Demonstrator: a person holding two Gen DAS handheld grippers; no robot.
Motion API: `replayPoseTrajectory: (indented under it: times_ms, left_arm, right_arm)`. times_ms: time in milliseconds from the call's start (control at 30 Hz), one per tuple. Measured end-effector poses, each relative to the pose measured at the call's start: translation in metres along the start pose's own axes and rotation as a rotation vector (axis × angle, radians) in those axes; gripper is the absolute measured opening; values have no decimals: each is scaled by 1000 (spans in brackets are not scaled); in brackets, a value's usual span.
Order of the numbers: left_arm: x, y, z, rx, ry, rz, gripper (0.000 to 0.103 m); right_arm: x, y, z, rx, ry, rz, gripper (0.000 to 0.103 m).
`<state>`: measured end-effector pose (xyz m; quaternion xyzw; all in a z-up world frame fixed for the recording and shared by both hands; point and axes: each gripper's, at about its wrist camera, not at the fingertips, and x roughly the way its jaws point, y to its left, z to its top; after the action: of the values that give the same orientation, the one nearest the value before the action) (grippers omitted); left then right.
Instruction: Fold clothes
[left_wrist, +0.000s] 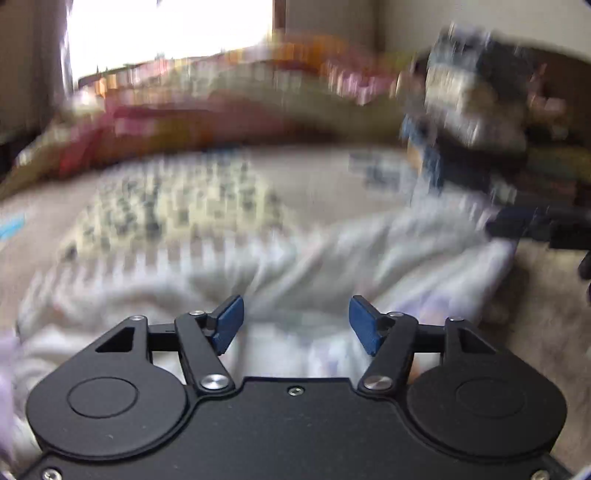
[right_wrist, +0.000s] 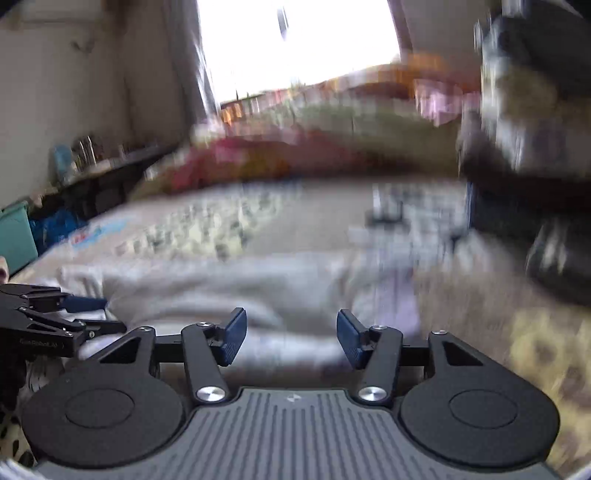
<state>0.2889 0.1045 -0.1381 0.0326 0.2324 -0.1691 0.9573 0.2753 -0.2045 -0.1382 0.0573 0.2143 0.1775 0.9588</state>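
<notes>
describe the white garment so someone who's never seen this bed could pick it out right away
Start at the bed under the bright window. Nearest the open left gripper lies a crumpled white garment. It is plain and pale, unlike the dark-patterned cloth behind it.

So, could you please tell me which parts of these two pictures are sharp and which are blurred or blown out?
Left wrist view: left gripper sharp, white garment smeared, window blown out. Right wrist view: right gripper crisp, bedding streaked, window glaring.
</notes>
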Motion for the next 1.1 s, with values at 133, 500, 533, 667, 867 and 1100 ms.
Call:
replayPoseTrajectory:
  times_ms: [133, 500, 533, 667, 867, 1100]
  left_arm:
    - [20, 3, -16, 1, 108, 48, 68]
    - [-24, 69, -22, -226, 16, 293, 68]
    - [-17, 75, -29, -217, 72, 280, 68]
    - [-29, 78, -20, -258, -32, 276, 68]
    - [-8, 85, -27, -236, 54, 328, 71]
    - [-45, 94, -14, -379, -106, 342, 71]
  right_arm:
    - [20, -7, -10, 5, 115, -14, 63]
    - [21, 21, -7, -58, 72, 47, 64]
    - [21, 22, -7, -58, 78, 45, 64]
    - [24, 23, -8, -57, 102, 40, 63]
    - [29, 16, -9, -35, 134, 20, 64]
    - [16, 10, -4, 27, 90, 59, 64]
